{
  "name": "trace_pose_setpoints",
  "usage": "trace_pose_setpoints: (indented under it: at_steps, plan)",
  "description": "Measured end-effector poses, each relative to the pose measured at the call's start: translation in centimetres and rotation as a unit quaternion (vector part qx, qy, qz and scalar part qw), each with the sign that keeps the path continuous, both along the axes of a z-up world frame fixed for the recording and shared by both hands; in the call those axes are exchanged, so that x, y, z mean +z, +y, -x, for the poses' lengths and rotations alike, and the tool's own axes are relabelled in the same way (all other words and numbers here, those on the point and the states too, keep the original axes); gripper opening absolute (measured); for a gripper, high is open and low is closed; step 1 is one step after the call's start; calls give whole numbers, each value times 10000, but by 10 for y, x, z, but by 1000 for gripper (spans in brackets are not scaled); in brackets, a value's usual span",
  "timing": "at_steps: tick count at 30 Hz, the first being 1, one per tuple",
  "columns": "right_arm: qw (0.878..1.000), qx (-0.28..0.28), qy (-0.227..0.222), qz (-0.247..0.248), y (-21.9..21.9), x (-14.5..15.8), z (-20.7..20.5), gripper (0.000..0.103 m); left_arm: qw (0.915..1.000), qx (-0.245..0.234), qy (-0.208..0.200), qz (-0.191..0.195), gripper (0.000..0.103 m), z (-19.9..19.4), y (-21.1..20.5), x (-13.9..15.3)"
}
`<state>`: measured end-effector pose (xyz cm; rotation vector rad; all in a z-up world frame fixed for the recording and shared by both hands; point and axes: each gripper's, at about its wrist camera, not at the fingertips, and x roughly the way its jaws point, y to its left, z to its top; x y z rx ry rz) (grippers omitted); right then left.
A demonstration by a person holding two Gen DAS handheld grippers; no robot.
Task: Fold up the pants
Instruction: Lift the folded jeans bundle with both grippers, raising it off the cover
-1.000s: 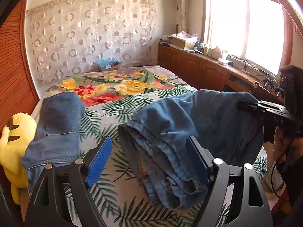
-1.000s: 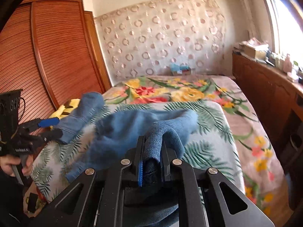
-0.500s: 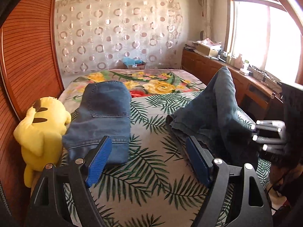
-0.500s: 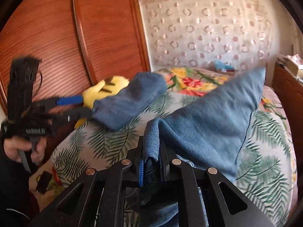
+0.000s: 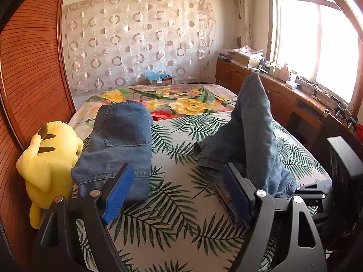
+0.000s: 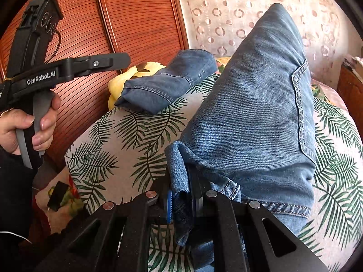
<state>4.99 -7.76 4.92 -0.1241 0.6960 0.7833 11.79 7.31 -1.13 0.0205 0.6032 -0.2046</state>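
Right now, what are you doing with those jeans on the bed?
A person is folding pants using a handheld gripper in each hand. The right gripper is shut on a bunched edge of the jeans, which stand up in a peak above the leaf-print bed cover. The left gripper is open and holds nothing. Another pair of folded jeans already lies on the bed next to a yellow plush toy.

"GenRobot.AI" printed on left gripper (image 6: 109,62) body.
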Motion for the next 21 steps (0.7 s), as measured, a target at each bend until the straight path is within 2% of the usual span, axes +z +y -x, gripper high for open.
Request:
trace_pose_setpoints:
  at_steps: [9,14,17,21]
  plan:
    - [9999,-37,-112,30,-20,5,14,12,9979,-617,-88,188,81,-31,-43,21]
    - [9999,-34,-114,-19,-24,4,17,12,9942,-1068,-143,46,81,-49,-82,34]
    - [9999,-37,-158,12,-25,5,20,12,9920,-1236,-139,-220,81,-63,-104,36]
    - [9998,-73,-188,14,-29,10,26,12,9906,-1113,98,-784,81,-87,-119,11]
